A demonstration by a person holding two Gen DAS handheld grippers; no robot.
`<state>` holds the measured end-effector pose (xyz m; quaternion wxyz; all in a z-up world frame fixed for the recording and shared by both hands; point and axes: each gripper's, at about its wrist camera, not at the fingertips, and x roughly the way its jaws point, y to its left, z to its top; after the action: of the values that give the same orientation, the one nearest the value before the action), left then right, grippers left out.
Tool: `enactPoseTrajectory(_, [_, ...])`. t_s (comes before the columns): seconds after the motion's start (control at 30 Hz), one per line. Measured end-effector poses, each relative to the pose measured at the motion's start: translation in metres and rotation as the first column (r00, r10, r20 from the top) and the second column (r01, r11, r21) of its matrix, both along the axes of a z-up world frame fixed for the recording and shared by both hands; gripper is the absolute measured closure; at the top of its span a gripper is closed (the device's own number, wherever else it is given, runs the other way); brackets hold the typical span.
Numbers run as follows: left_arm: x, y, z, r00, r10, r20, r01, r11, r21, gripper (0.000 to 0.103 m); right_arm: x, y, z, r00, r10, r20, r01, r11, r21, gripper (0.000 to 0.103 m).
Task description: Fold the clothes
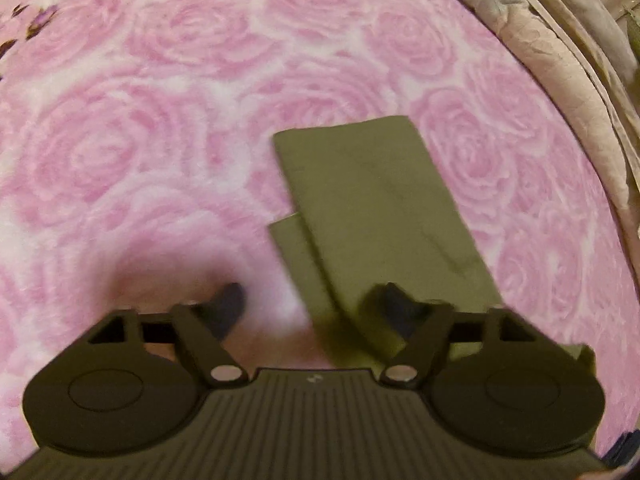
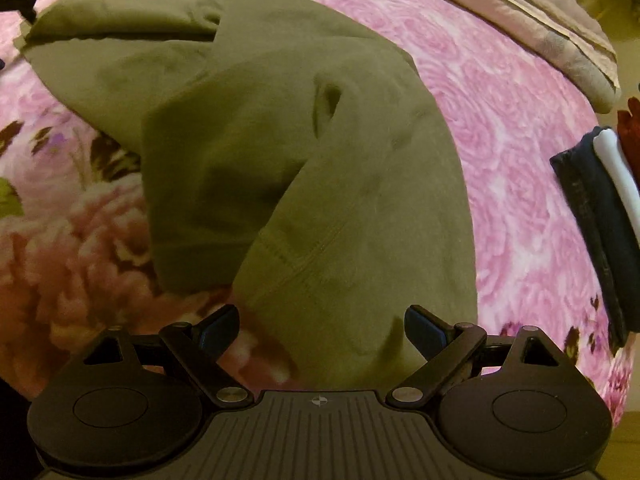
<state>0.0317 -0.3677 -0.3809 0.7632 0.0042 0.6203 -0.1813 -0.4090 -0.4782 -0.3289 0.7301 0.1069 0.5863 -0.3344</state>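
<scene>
My left tongs (image 1: 310, 300) apart, empty, above blanket (image 1: 160, 120). My right tongs (image 2: 320, 326) apart; olive garment (image 2: 320, 184) lies between fingers, ahead.

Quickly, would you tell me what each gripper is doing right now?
Left gripper: open, holding nothing, at the edge of the olive garment.
Right gripper: open, holding nothing, the garment lying between its fingers.

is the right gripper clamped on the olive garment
No, the right gripper is open, with the olive garment lying loose between its fingers.
</scene>
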Motion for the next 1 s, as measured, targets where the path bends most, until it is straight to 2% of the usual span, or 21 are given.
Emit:
enactPoseTrajectory(0.07, [-0.002,-0.012,-0.003,0.999,-0.026,0.037,0.025,0.999,0.035,0.016,0.001,-0.002,-0.004,1.0,0.009,-0.006,-0.009,1.0,-0.02,0.011])
enactPoseTrajectory(0.13, [-0.006,-0.024,-0.004,0.994,-0.069,0.087,0.061,0.994,0.085,0.021,0.002,-0.004,-0.007,1.0,0.018,-0.013,-0.018,0.999,-0.04,0.011])
enactPoseTrajectory(0.17, [-0.007,-0.029,-0.004,0.99,-0.09,0.107,0.079,0.992,0.102,0.035,0.002,-0.005,-0.009,1.0,0.022,-0.016,-0.023,0.998,-0.05,0.011])
enactPoseTrajectory(0.2, [-0.006,-0.028,-0.002,0.987,-0.108,0.115,0.098,0.991,0.091,0.058,0.003,-0.006,-0.011,0.999,0.026,-0.02,-0.027,0.998,-0.06,0.014])
enactPoseTrajectory(0.23, [-0.005,-0.028,0.001,0.984,-0.127,0.122,0.117,0.99,0.081,0.076,0.003,-0.007,-0.012,0.999,0.03,-0.023,-0.032,0.997,-0.07,0.035])
enactPoseTrajectory(0.27, [-0.004,-0.027,0.003,0.981,-0.145,0.13,0.136,0.988,0.07,0.095,0.002,-0.01,-0.009,1.0,0.022,-0.01,-0.023,0.998,-0.062,0.045])
enactPoseTrajectory(0.33, [-0.001,-0.026,0.008,0.973,-0.18,0.146,0.175,0.983,0.049,0.097,-0.002,-0.018,-0.001,1.0,0.004,0.018,-0.003,0.999,-0.045,0.055])
enactPoseTrajectory(0.37, [0.0,-0.025,0.01,0.968,-0.198,0.154,0.194,0.98,0.039,0.097,-0.004,-0.021,0.003,0.999,-0.005,0.032,0.006,0.999,-0.037,0.063])
enactPoseTrajectory(0.4, [0.001,-0.025,0.012,0.963,-0.215,0.162,0.213,0.977,0.029,0.097,-0.006,-0.025,0.007,0.999,-0.014,0.046,0.015,0.999,-0.028,0.082])
enactPoseTrajectory(0.43, [0.002,-0.024,0.014,0.958,-0.232,0.171,0.232,0.972,0.019,0.097,-0.008,-0.028,0.011,0.998,-0.024,0.06,0.025,1.0,-0.019,0.085])
enactPoseTrajectory(0.53, [0.008,-0.016,0.028,0.942,-0.261,0.209,0.27,0.963,-0.015,0.097,-0.013,-0.039,0.023,0.994,-0.052,0.101,0.052,0.999,0.009,0.088])
enactPoseTrajectory(0.6, [0.015,0.0,0.049,0.933,-0.258,0.252,0.277,0.96,-0.041,0.097,-0.018,-0.048,0.036,0.986,-0.077,0.145,0.073,0.997,0.028,0.089])
enactPoseTrajectory(0.67, [0.024,0.018,0.078,0.909,-0.254,0.331,0.28,0.959,-0.034,0.097,-0.02,-0.059,0.055,0.974,-0.087,0.21,0.08,0.996,0.042,0.092])
enactPoseTrajectory(0.8, [0.057,0.069,0.121,0.872,-0.18,0.455,0.196,0.981,0.012,0.097,-0.012,-0.077,0.085,0.944,-0.085,0.319,0.069,0.996,0.06,0.095])
enactPoseTrajectory(0.83, [0.066,0.083,0.128,0.865,-0.16,0.476,0.17,0.985,0.023,0.097,-0.008,-0.082,0.085,0.938,-0.089,0.335,0.061,0.994,0.093,0.095])
enactPoseTrajectory(0.9, [0.088,0.108,0.122,0.892,-0.137,0.431,0.12,0.991,0.066,0.091,0.0,-0.087,0.075,0.931,-0.135,0.339,0.093,0.986,0.135,0.095])
enactPoseTrajectory(0.97, [0.096,0.126,0.109,0.916,-0.116,0.384,0.073,0.99,0.124,0.091,0.006,-0.086,0.063,0.939,-0.161,0.302,0.115,0.98,0.165,0.093])
enactPoseTrajectory(1.0, [0.093,0.131,0.106,0.919,-0.127,0.374,0.08,0.987,0.137,0.088,0.009,-0.086,0.056,0.943,-0.174,0.283,0.126,0.976,0.18,0.074])
